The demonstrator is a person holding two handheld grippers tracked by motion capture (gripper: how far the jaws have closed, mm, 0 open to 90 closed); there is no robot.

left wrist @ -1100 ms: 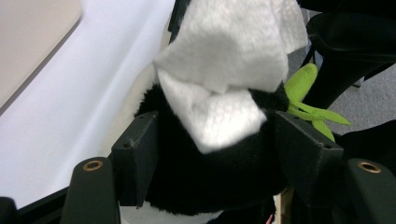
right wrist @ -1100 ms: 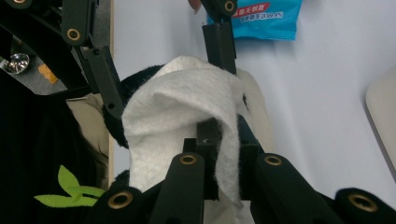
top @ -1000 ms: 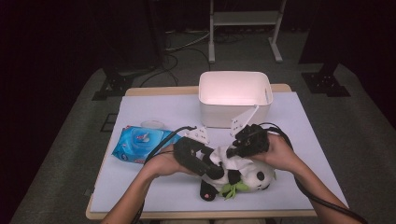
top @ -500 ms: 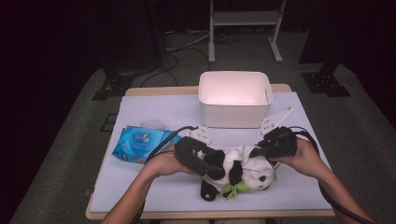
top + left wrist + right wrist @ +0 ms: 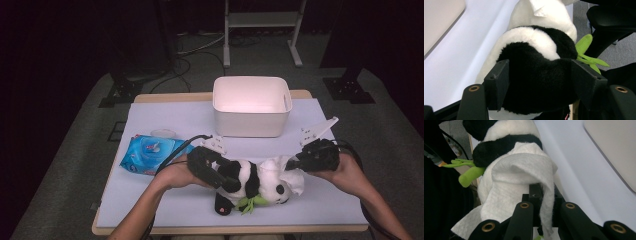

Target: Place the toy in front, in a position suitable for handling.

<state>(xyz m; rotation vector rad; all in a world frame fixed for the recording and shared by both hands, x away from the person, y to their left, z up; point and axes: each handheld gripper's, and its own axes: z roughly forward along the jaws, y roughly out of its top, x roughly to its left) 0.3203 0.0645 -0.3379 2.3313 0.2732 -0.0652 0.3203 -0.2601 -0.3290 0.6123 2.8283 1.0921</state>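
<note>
Panda toy lies lengthwise along the table's near edge, out in front of the white bin; left gripper clamps its black body; right gripper, pinched shut on a white wipe, sits at the head end, so wiping runs along that axis.

The counter, covered in pale lilac, carries a white tub, a blue wipes pack, perhaps a small lid, and a toy panda.

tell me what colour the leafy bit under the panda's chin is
Bright green; the leafy sprig on the panda toy shows best in the left gripper view.
</note>
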